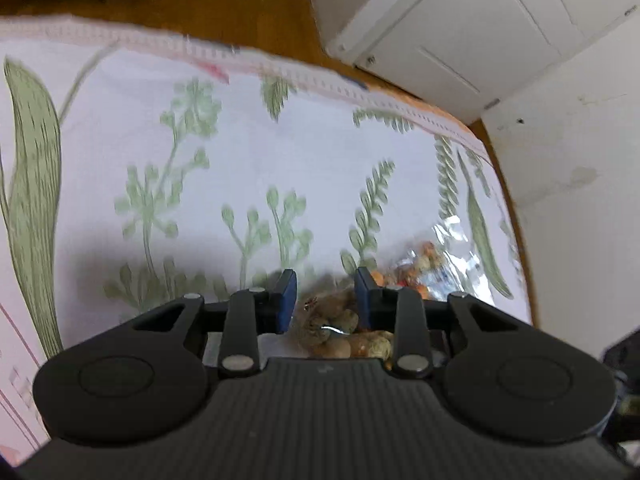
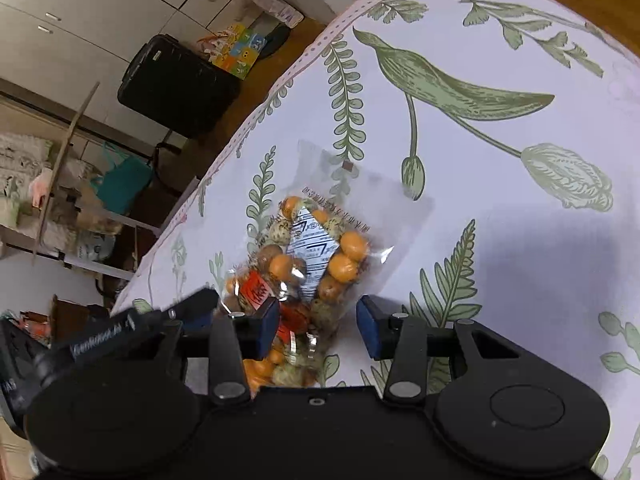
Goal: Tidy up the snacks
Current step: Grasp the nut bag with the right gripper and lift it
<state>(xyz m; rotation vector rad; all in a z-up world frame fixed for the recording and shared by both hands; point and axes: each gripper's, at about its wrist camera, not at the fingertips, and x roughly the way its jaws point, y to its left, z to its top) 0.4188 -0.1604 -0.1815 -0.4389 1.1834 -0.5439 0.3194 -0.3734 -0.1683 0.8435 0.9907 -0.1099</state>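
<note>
A clear snack bag (image 2: 316,256) of orange and speckled coated nuts lies at lower centre on the table (image 2: 500,220), whose white cloth is printed with green ferns and tulips. Its white sachet and red label carry print too small to read. The right gripper (image 2: 318,322) is open astride the bag's near end. The left gripper (image 1: 326,294) stands open around the bag (image 1: 340,324). A black suitcase (image 2: 176,84) stands upper left on the wooden floor (image 1: 240,12).
</note>
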